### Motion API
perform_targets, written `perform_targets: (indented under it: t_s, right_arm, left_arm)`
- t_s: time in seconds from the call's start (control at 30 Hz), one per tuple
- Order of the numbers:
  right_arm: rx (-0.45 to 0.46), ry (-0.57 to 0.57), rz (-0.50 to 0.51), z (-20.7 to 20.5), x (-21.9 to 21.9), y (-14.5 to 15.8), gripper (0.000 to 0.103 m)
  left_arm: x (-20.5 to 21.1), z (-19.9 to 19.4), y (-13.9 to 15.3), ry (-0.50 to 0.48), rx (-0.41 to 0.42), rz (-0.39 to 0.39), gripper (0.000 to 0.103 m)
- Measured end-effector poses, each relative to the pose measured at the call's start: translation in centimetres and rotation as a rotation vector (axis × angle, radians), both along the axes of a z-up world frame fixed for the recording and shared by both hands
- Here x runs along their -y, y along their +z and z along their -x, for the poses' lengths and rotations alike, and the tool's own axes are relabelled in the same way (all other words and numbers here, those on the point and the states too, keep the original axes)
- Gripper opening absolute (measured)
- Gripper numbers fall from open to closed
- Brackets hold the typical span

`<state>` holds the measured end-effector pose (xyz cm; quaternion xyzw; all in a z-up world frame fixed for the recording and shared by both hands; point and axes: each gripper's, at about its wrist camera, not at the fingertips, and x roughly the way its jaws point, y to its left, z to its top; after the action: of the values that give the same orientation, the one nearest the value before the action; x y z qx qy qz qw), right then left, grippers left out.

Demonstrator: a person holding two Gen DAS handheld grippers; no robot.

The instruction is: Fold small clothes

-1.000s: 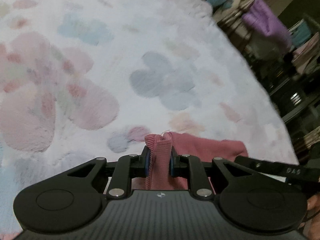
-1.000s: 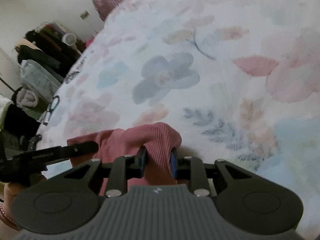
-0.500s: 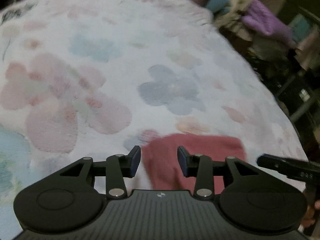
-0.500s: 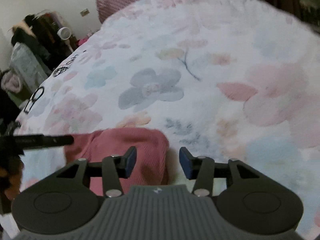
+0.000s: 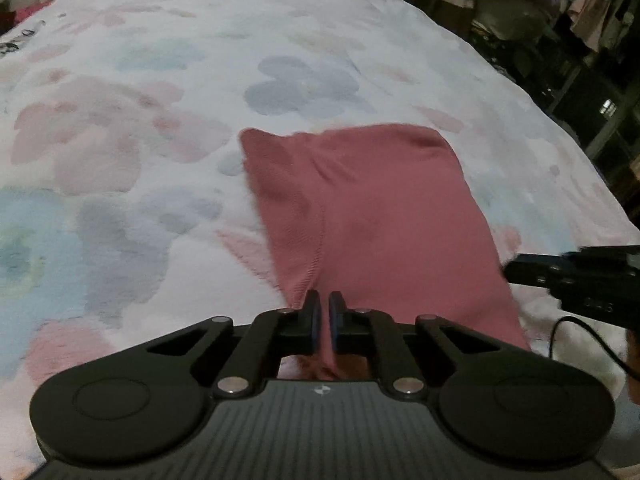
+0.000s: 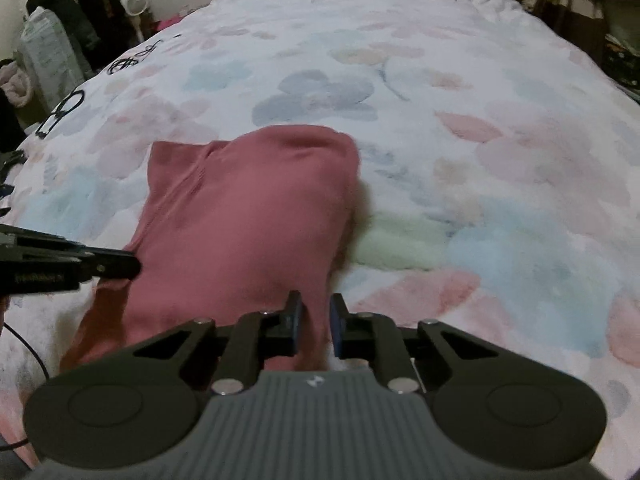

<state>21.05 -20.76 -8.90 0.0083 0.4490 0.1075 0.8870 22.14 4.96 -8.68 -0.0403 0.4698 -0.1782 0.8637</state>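
- Left wrist view: the left claw (image 5: 324, 312) is pinched nearly shut on the near edge of the pink cloth (image 5: 376, 216).
- The cloth lies spread out ahead on the flowery blanket (image 5: 160, 80).
- Right wrist view: the right claw (image 6: 314, 320) squeezes the cloth's near edge too, its fingers a little apart.

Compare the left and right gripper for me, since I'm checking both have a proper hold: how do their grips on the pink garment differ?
The left gripper has its fingers nearly touching, pinching a thin edge; the right gripper has a wider gap, with a thicker bunch of cloth between. The left holds the pink garment at its near left corner; the right holds its near right corner. Both are shut on the garment's near edge, above the floral blanket.
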Motion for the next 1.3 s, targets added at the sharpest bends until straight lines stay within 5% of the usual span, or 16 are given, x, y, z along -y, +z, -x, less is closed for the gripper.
perform_targets:
  t_s: [0.23,0.33,0.63,0.87,0.93,1.0,1.17,1.3]
  right_arm:
    - [0.007,0.058,-0.058,4.9,0.1,2.2,0.01]
    - [-0.009,0.117,-0.044,6.4,-1.4,1.8,0.01]
    - [-0.098,0.137,0.059,8.2,-2.1,-3.1,0.009]
    - [-0.104,0.106,0.022,8.3,-0.7,-1.5,0.011]
    - [-0.073,0.102,0.014,8.6,-0.4,0.3,0.013]
    - [-0.025,0.101,0.008,9.1,-0.3,2.6,0.021]
    - [0.122,0.093,-0.005,10.6,-1.1,8.9,0.054]
    - [0.216,0.079,0.054,13.0,-2.7,11.8,0.066]
  left_arm:
    - [1.8,3.9,3.4,-0.099,0.054,0.015,0.011]
    - [3.5,5.6,2.6,-0.162,0.04,-0.013,0.012]
    - [1.1,6.1,-2.8,-0.059,-0.084,0.012,0.012]
    - [0.2,7.4,0.0,-0.054,-0.062,0.01,0.014]
    - [0.1,8.0,2.0,-0.05,-0.013,0.005,0.018]
    - [0.1,8.7,4.3,-0.036,0.05,-0.01,0.033]
    - [1.3,11.3,9.7,0.038,0.26,-0.058,0.068]
    - [2.9,13.7,12.4,0.086,0.377,-0.107,0.07]
